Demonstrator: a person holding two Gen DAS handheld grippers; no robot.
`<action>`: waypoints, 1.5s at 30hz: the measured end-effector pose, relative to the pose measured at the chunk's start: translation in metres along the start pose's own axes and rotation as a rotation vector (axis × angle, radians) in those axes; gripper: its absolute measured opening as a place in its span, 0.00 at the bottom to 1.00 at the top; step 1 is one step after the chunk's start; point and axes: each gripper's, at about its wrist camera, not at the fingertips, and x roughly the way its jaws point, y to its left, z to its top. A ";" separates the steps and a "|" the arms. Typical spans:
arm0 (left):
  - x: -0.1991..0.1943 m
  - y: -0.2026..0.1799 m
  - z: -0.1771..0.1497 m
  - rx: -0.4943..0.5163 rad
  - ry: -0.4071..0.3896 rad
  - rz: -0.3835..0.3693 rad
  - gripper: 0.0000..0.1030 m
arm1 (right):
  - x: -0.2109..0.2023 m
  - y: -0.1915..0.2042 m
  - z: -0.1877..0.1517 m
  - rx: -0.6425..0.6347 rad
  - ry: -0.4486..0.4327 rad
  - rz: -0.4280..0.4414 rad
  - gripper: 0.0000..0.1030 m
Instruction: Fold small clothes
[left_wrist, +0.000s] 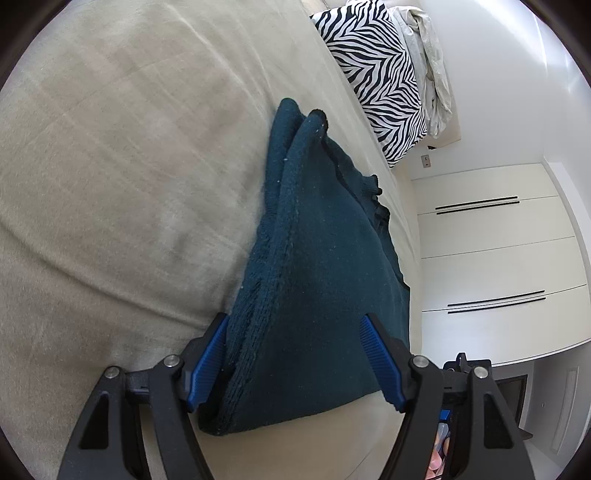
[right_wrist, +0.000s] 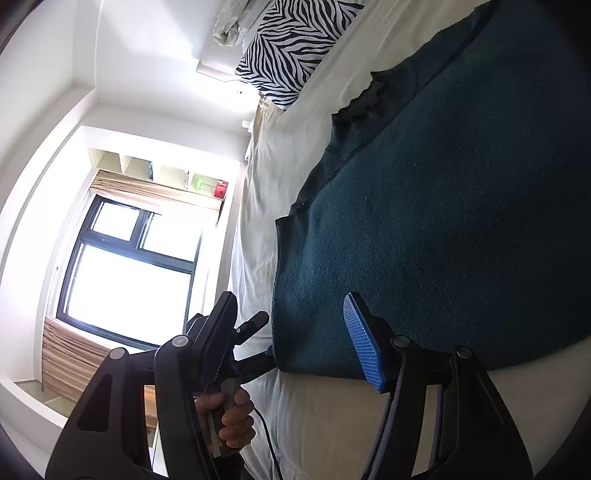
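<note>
The sweater (left_wrist: 317, 266) lies on the bed (left_wrist: 110, 166), already doubled over, its long axis running away from me toward the zebra pillow (left_wrist: 373, 74). Its near end sits between the fingers of my left gripper (left_wrist: 295, 354), which are spread wide, one pad against the folded edge and the other over the knit, gripping nothing. My right gripper (right_wrist: 291, 332) is also spread open, one finger (right_wrist: 364, 345) over the sweater's near corner, the other off the cloth toward the window (right_wrist: 125, 269) (the left is the better centred of the two). Judging from this, the next fold runs along that long axis, near end carried toward the pillow.
</note>
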 end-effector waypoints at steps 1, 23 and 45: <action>0.000 0.000 0.000 -0.007 0.007 -0.032 0.71 | 0.009 0.009 0.004 -0.010 0.014 0.000 0.58; 0.010 0.034 0.011 -0.106 0.024 -0.174 0.13 | 0.163 0.047 0.041 -0.044 0.209 -0.038 0.58; 0.072 -0.140 -0.016 0.205 0.061 -0.165 0.12 | 0.047 -0.054 0.124 0.226 0.059 0.211 0.74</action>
